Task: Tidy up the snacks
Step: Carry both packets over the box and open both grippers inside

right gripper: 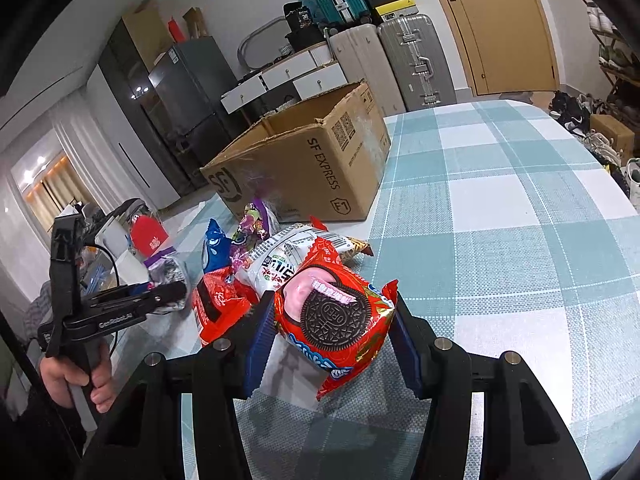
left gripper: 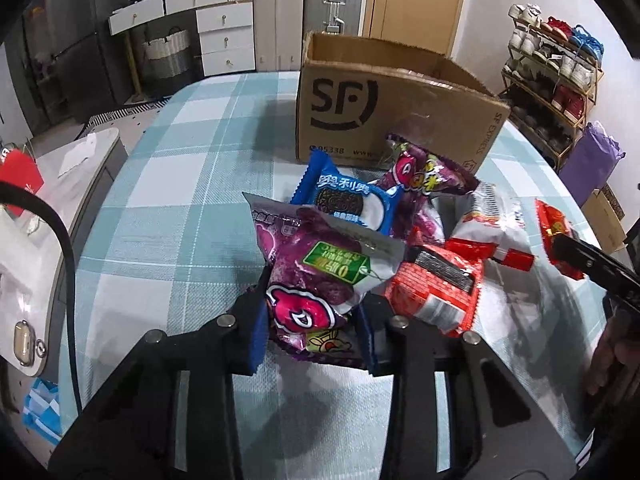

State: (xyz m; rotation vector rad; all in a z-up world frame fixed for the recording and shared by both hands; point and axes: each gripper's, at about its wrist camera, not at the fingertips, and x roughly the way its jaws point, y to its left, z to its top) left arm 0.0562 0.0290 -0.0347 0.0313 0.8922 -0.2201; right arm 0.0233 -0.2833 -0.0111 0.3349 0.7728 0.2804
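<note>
My left gripper is shut on a purple snack bag, held above the checked tablecloth. My right gripper is shut on a red Oreo pack; that pack also shows at the right in the left wrist view. Between them lies a pile: a blue Oreo pack, a second purple bag, a red-orange pack and a white-and-red bag. An open SF cardboard box stands just behind the pile; it also shows in the right wrist view.
The table has a teal-and-white checked cloth. A grey side unit with a black cable stands at the table's left. Suitcases, drawers and a shoe rack stand beyond the table.
</note>
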